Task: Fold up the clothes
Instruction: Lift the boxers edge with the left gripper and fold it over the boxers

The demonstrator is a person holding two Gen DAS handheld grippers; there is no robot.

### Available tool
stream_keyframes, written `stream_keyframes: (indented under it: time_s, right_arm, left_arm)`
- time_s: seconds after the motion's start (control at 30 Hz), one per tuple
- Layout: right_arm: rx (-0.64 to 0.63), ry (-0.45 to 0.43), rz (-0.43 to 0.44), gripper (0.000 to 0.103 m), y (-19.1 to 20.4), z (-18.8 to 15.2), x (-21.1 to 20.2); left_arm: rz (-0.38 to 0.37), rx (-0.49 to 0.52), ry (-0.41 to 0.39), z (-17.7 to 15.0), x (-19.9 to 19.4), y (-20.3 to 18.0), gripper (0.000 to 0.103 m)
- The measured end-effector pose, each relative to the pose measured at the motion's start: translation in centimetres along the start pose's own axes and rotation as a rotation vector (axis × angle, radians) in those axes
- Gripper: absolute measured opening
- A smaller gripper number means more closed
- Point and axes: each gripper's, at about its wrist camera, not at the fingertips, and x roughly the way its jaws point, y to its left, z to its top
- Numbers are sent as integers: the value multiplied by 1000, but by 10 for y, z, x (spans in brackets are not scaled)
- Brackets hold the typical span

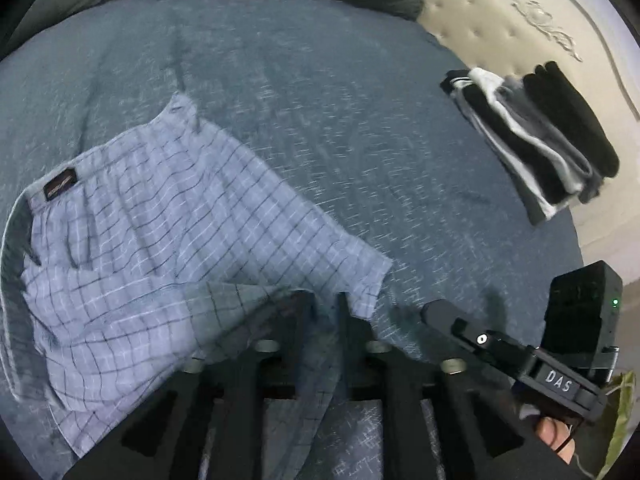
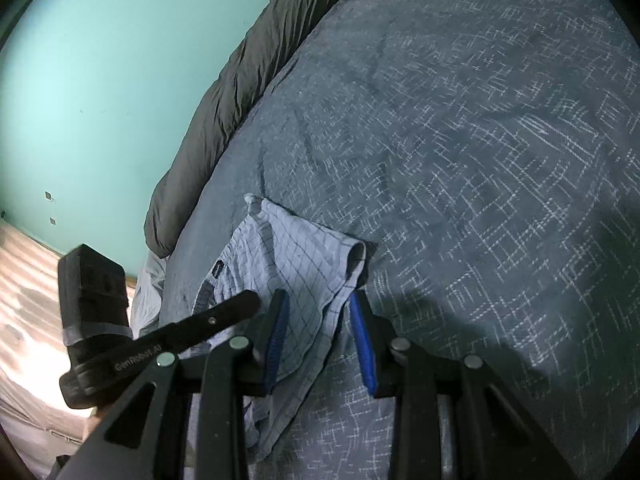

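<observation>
At the bottom of the left wrist view, the left gripper (image 1: 324, 300) is seen with its jaws partly open; checked cloth lies between and over them, but no clamping is evident, so the cloth appears released. In the right wrist view, the right gripper (image 2: 320, 320) stands partly open with blue pads (image 2: 366, 344), and a corner of the cloth hangs between them; whether it is pinched cannot be told.

The garment, a pair of light-blue checked boxer shorts (image 1: 152, 240), is spread across the lower left of the left view on the bed (image 1: 320, 100), thin, woven and rumpled, with a dark label (image 1: 60, 184) near the waistband. One fold seems to have been laid; smoothing and a second fold are judged to be called for next.

Farther off, at the right, a stack of folded black, grey and white clothes (image 1: 536, 136) rests at the edge of the blue-grey flecked cover, on the bare quilted mattress (image 1: 500, 20).
</observation>
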Motion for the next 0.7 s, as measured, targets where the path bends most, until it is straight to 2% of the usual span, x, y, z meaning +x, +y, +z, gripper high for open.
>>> stream_keyframes:
  time_s: [0.03,0.13,0.2,0.23,0.37,0.53,0.7]
  right_arm:
    - [2,2,1,31,-1,0,0]
    - [10,5,5,31,-2,2,1]
    - [12,6,7,31,-2,2,1]
    - [12,7,8,31,-2,1,1]
    - [6,13,15,31,4,-2,3]
    - [-9,24,14,31,10,-6,11]
    - [-43,51,18,34,19,-8,23]
  left_arm:
    - [-1,2,-10,-2,-6,2,44]
    - [18,35,-58,-10,-37,11,44]
    - [37,17,-95,-16,-60,25,46]
    - [52,-1,-109,-20,-71,35,49]
    - [165,-77,-140,-36,-104,77,50]
    - [238,-185,-131,-52,-111,119,50]
    - [207,-221,-134,-52,-101,127,50]
